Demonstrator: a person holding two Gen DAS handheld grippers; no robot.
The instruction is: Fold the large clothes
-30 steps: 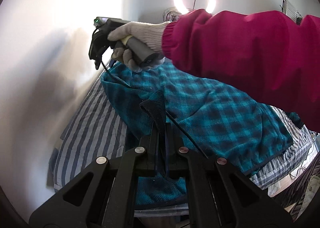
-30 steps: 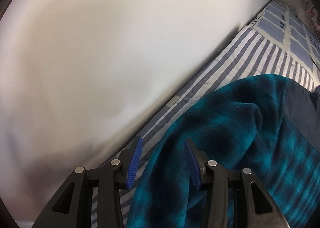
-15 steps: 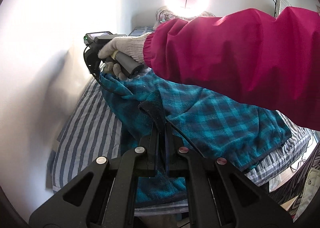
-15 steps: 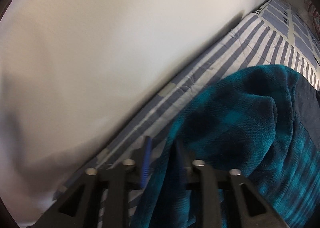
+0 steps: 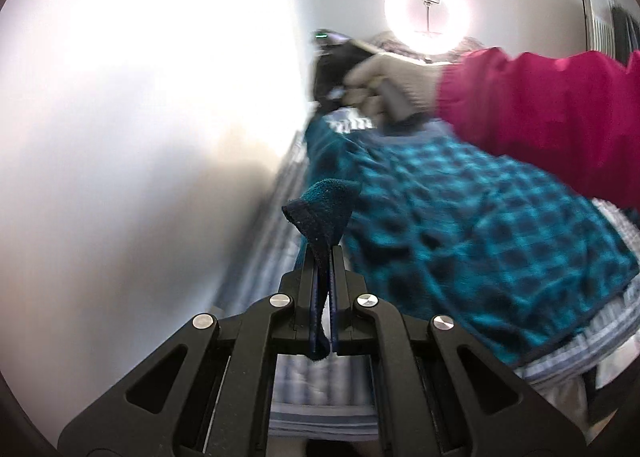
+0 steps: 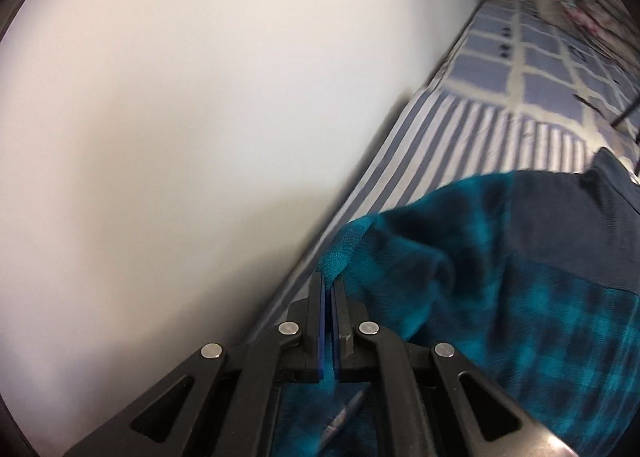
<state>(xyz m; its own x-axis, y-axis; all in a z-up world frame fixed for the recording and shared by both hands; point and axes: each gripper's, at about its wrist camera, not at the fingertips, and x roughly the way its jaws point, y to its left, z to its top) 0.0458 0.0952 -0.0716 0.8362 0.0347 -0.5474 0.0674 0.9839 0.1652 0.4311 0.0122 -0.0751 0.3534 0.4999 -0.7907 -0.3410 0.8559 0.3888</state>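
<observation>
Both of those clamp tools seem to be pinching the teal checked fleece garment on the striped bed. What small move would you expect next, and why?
Probably lift both pinched edges together and carry them across the teal checked fleece garment towards its far edge. The left gripper and right gripper are each shut on fleece along the wall side, while the rest lies spread on the striped bedsheet, so a fold looks ready.

No legible text, label, brand, number or sign in either view. A pale patch with blurred white marks sits on the teal plaid garment [image 5: 460,217] at its far end, just below the gloved hand [image 5: 384,77]; motion blur makes it unreadable.
</observation>
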